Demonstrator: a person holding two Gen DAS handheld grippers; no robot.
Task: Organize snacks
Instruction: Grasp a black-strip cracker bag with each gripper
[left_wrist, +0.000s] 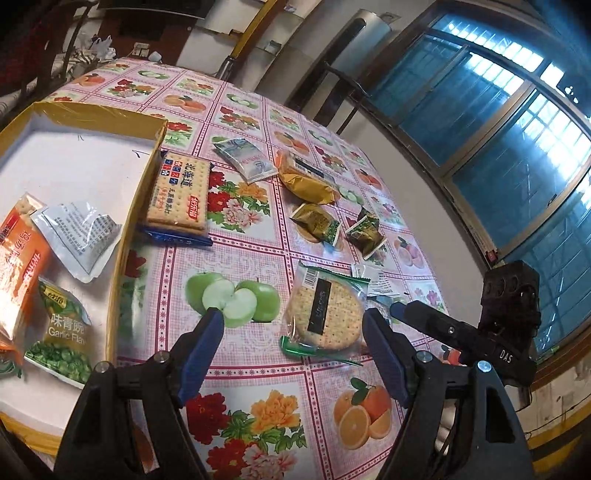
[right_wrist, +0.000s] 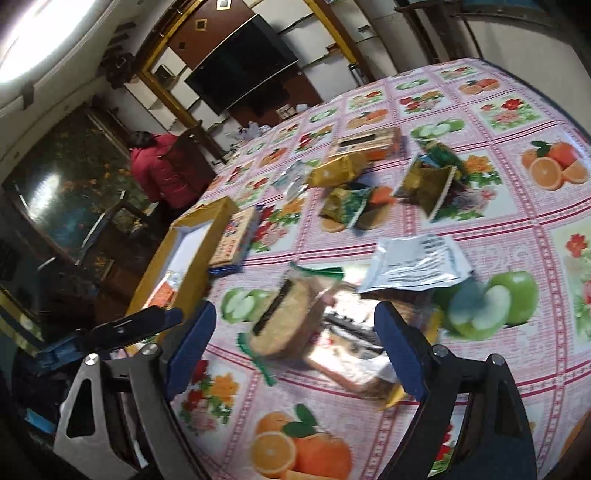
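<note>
A fruit-print tablecloth (left_wrist: 258, 236) is strewn with snacks right of the yellow box (left_wrist: 125, 229), where some are already gathered. Both the left gripper (left_wrist: 291, 332) and right gripper (right_wrist: 295, 332) are held wide and empty near the round cracker pack (left_wrist: 325, 314), likely next for boxing.

Yellow box (left_wrist: 140, 192), white inside, holds an orange cracker pack (left_wrist: 18, 266), a silver pouch (left_wrist: 79, 236) and a green pea bag (left_wrist: 61, 339). Rectangular cracker pack (left_wrist: 179, 195) leans on the box's outer wall. Loose on the desk (left_wrist: 258, 369): round cracker in clear wrap (left_wrist: 325, 317) lying flat, gold bag (left_wrist: 304, 181), grey-blue sachet (left_wrist: 245, 158), two small green-gold packets (left_wrist: 317, 223), (left_wrist: 365, 230).
</note>
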